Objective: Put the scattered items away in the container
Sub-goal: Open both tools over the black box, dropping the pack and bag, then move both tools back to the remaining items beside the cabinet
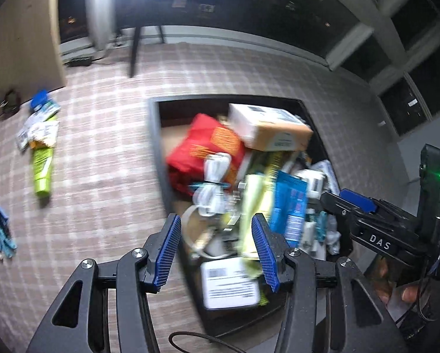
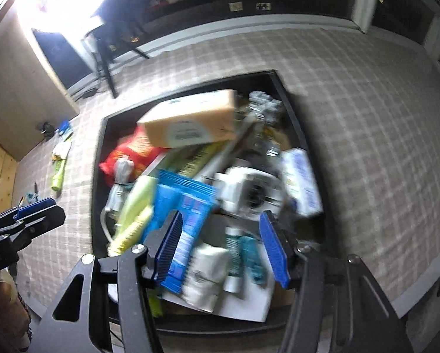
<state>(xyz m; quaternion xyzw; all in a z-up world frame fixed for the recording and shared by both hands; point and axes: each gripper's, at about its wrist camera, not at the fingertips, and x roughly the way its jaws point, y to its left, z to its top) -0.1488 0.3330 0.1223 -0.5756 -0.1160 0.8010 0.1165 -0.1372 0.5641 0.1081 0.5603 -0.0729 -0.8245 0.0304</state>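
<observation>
A: both grippers sit over the bin (image 1: 156, 147) on the carpet (image 1: 102, 161). Left gripper (image 1: 217, 250) fingers apart, nothing pinched; right gripper (image 2: 225, 247) too.

B: yep, bin's stuffed: box (image 2: 190, 120), red bag (image 1: 196, 147), blue pouch (image 2: 187, 203). Green tube (image 1: 43, 170) lies well left on the carpet, maybe with packets, it's blurry.

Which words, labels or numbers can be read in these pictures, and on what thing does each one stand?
"DAS": white letters on the black body of the right gripper.
White label on a box in the container: print and barcode too blurred.
Cardboard box, blue packet: print blurred, unreadable.
</observation>
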